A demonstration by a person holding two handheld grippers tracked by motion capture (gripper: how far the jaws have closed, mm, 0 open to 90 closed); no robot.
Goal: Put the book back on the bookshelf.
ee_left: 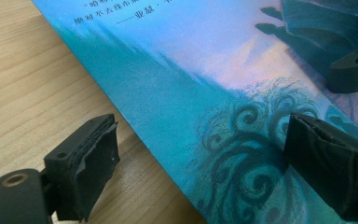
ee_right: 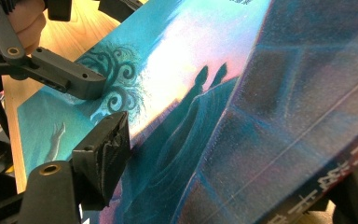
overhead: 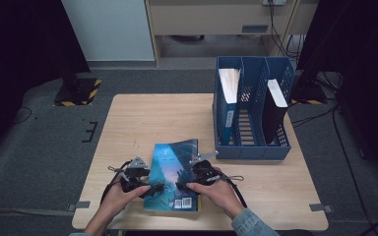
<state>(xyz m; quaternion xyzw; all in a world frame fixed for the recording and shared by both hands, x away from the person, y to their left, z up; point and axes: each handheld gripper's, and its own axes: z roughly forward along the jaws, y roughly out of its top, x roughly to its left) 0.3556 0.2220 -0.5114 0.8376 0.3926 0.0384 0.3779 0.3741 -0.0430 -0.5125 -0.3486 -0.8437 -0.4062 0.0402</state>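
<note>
**Wooden table, book under both grippers**

Pale wood-grain tabletop (overhead: 142, 118) fills my high view, and near its front edge lies the flat teal-and-blue illustrated paperback book (overhead: 174, 174), cover up, close to my hands.

My left gripper (overhead: 153, 189) sits at the book's left edge. In the left gripper view its jaws stand spread, one over bare wood and the other over the cover's swirling tree art (ee_left: 242, 140), and they are not clamped on anything.

My right gripper (overhead: 183, 187) is at the book's right side. In the right gripper view its left jaw rests over the cover (ee_right: 200, 93) and the right one sits below the spine edge, so the jaws straddle that edge. I cannot tell whether the pads press on it.

Farther back on the right stands a blue plastic three-slot file rack (overhead: 252, 147), which holds a blue folder (overhead: 228, 103) and a black binder (overhead: 274, 110).
</note>
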